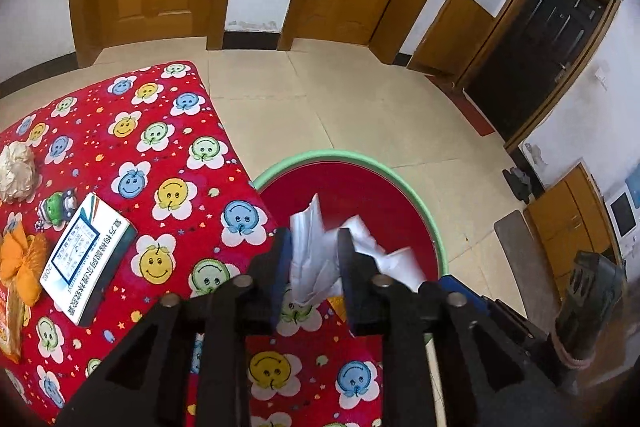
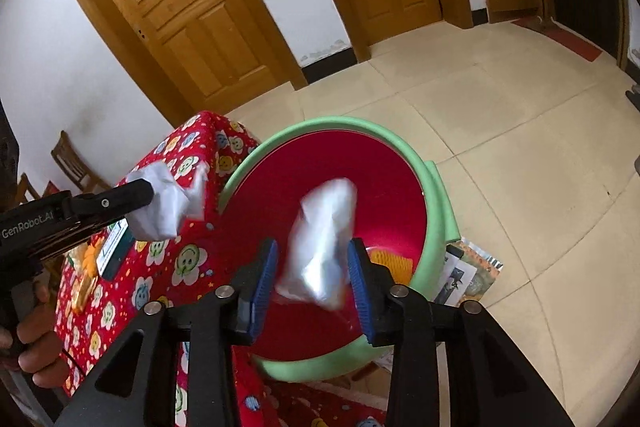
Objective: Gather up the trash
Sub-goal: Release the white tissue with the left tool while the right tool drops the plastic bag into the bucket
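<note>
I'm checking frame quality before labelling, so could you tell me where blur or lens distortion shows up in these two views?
Right wrist view: the white wad between the right gripper fingers is motion-smeared, while the basin rim stays sharp. Left wrist view: the crumpled paper in the left gripper is crisp. Both views: fisheye bows the door frames and darkens the corners.

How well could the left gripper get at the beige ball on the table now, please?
Probably not yet: the left gripper is shut on white paper. The ball lies uncovered on the table, so the way looks free once that paper goes into the bin.
</note>
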Tool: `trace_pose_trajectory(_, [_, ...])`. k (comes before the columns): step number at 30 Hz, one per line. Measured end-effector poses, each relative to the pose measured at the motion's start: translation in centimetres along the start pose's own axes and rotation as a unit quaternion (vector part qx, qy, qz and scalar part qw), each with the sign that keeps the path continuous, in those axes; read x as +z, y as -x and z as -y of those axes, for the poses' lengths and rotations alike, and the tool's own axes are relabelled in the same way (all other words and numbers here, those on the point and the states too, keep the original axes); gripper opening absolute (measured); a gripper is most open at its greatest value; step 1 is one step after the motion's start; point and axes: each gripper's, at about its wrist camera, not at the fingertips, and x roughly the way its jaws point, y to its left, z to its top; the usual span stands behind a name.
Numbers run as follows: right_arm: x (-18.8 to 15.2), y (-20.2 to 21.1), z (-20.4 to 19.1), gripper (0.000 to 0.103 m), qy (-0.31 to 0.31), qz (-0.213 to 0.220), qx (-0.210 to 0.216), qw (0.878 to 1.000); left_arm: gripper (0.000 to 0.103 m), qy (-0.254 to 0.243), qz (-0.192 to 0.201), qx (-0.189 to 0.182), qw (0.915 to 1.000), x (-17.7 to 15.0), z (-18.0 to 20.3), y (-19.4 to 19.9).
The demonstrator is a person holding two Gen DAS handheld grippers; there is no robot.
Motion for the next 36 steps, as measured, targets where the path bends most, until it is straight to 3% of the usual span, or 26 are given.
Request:
trace_pose_trajectory(12, [0.4, 0.1, 0.2, 0.045, 0.002, -0.007, 0.01, 1.0, 0.032, -0.001, 0.005, -0.022, 0.9998, 0.2, 0.2, 0.2])
trace_pose_trajectory(25, [0.0, 0.9, 0.4, 0.046, -0.003, 0.003, 0.014, 1.0, 0.034, 0.02, -0.025, 0.036, 0.9988, -3.0, -3.2, 0.2])
trace_pose_trajectory(30, [-0.3, 1.1, 0.3, 0.046, -0.004, 0.003, 0.013, 1.0, 0.043, 0.028, -0.022, 0.045, 0.9983, -3.5, -3.8, 0.0])
trace_pose_trajectory(36, [-0.4, 1.0, 0.2, 0.046, -0.005, 0.0, 0.015, 1.0, 0.043, 0.016, -0.039, 0.011, 0.9991, -4.0, -3.0, -0.6])
